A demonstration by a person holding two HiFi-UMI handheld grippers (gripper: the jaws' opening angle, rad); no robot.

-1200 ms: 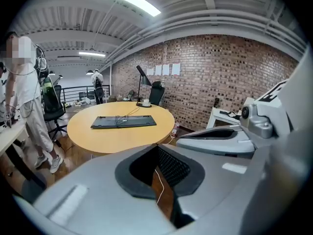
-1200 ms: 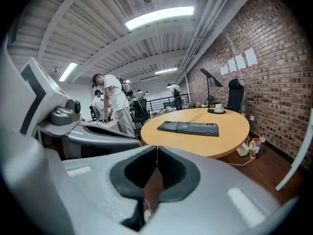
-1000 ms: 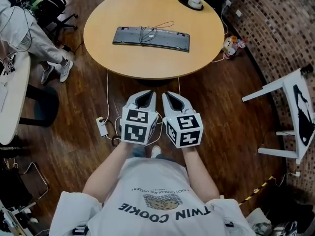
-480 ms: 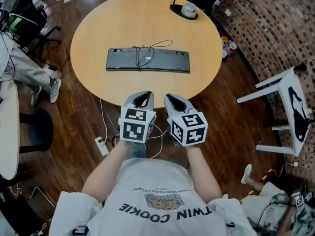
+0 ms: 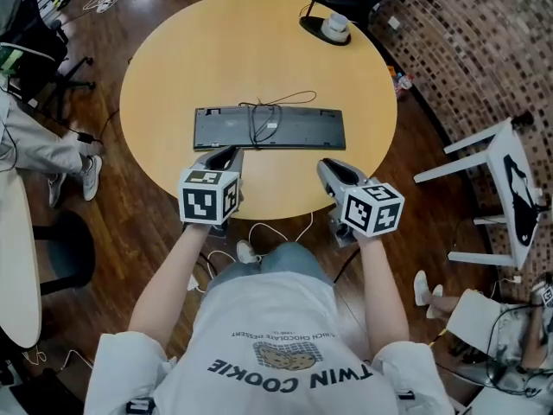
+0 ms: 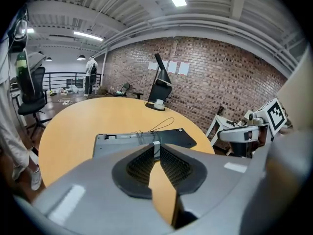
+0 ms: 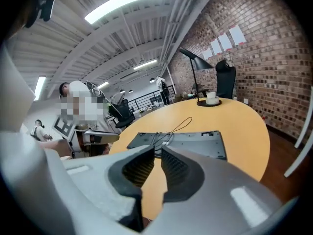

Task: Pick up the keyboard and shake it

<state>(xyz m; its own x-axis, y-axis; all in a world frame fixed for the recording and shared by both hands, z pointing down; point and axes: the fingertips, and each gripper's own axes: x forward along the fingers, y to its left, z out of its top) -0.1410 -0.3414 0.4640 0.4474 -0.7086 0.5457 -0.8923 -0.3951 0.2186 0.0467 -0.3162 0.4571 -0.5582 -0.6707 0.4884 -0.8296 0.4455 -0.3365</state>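
A dark grey keyboard (image 5: 268, 128) lies upside down on the round wooden table (image 5: 259, 50), with its black cable (image 5: 259, 124) looped over its back. My left gripper (image 5: 226, 152) hovers at the table's near edge, just short of the keyboard's left end. My right gripper (image 5: 327, 167) hangs near the same edge, below the keyboard's right end. On both grippers the jaws are opening to a narrow gap with nothing between them. The keyboard (image 6: 122, 143) lies ahead of the left gripper (image 6: 157, 146) in the left gripper view, and the keyboard (image 7: 195, 142) sits beyond the right gripper (image 7: 157, 151) in the right gripper view.
A black lamp base holding a white object (image 5: 333, 26) stands at the table's far right. A white stool (image 5: 510, 188) is on the floor to the right. An office chair (image 5: 39, 54) and a seated person's leg (image 5: 34, 145) are to the left. Cables (image 5: 268, 232) lie under the table's edge.
Both grippers moved forward from over the floor to the table's near edge and spread apart. The table and keyboard now sit closer in the head view.
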